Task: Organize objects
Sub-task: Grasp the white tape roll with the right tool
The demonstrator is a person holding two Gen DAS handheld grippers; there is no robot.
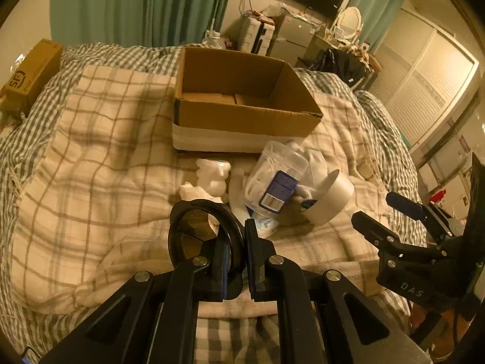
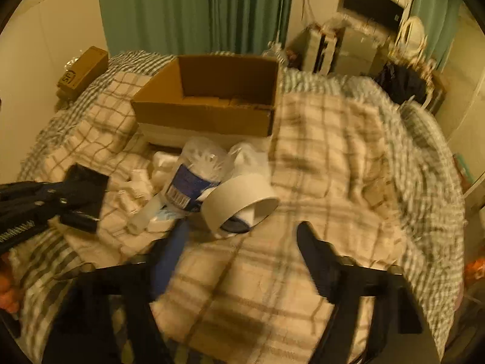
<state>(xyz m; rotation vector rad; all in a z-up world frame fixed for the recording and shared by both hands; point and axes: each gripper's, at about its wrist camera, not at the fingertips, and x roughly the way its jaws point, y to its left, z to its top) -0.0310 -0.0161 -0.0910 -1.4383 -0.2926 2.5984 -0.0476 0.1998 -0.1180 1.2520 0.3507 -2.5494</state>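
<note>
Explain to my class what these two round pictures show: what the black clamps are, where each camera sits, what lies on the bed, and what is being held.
There is no robot arm here. A person holds a hand-held gripper in each hand, and each carries a wide-angle camera looking forward along its jaws, which is why the pictures look round and bent.

The left wrist view shows the left gripper with jaws shut on a black ring-shaped object, gripped by its rim. The right gripper, in its own blurred view, has its jaws apart with nothing between them.

On the checked blanket stand an open cardboard box and, in front of it, a pile: a clear plastic bottle with a blue label, a white tape roll and white foam pieces.
</note>
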